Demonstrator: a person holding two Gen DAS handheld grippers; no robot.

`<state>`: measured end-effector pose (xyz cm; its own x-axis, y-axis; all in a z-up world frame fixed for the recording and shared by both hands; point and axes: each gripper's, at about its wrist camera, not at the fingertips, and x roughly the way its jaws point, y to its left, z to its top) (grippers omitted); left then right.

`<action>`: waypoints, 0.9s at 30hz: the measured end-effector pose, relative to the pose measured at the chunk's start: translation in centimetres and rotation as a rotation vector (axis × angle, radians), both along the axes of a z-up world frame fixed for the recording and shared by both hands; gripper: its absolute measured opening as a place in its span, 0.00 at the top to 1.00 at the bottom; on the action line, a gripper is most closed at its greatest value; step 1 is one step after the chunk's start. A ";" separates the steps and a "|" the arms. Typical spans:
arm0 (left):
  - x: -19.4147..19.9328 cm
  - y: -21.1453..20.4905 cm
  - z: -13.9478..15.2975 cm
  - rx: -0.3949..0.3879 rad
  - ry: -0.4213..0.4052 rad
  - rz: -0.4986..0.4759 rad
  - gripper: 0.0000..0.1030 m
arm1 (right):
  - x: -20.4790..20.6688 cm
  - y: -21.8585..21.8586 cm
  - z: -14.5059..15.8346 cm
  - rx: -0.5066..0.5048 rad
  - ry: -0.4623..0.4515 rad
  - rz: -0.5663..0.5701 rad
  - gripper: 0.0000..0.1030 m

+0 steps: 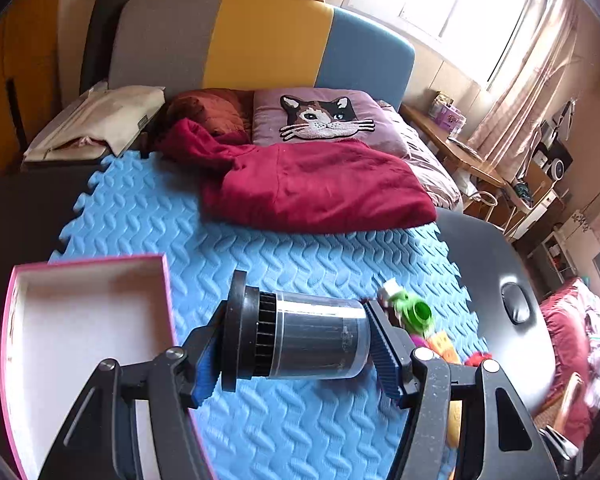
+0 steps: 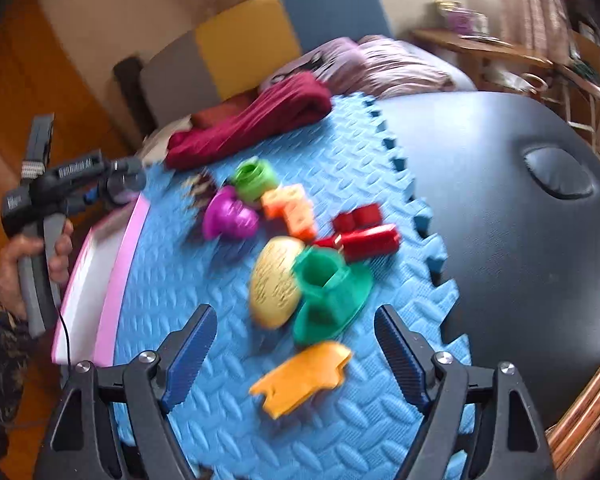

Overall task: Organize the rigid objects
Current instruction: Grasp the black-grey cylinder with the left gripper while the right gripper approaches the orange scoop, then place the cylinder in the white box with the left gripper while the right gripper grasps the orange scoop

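Left tool clamps a clear, black-capped cylindrical jar sideways above the blue foam mat; right tool stands apart, empty.

My left tongs hold a clear jar w/ black ribbed lid, lying sideways just right of the pink-rimmed box. Farther right of the box: purple piece, orange blocks, red blocks, green cup, yellow oval.
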<state>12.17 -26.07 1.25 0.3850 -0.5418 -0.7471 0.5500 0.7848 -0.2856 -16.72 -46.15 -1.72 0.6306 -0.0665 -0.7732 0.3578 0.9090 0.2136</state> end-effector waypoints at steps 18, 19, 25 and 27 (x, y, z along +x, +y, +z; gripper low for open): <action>-6.9 15.4 -2.7 0.026 -0.005 0.151 0.37 | 1.0 2.5 -4.4 -0.236 0.171 0.030 0.66; -6.9 16.2 -2.9 0.027 -0.002 0.172 0.37 | 1.0 2.5 -4.5 -0.240 0.168 0.029 0.66; -6.3 19.7 -3.9 0.009 0.028 0.260 0.37 | 0.9 2.5 -4.3 -0.205 0.167 0.044 0.67; -6.3 20.0 -3.8 0.007 0.025 0.267 0.37 | 1.2 2.3 -4.2 -0.181 0.164 0.040 0.65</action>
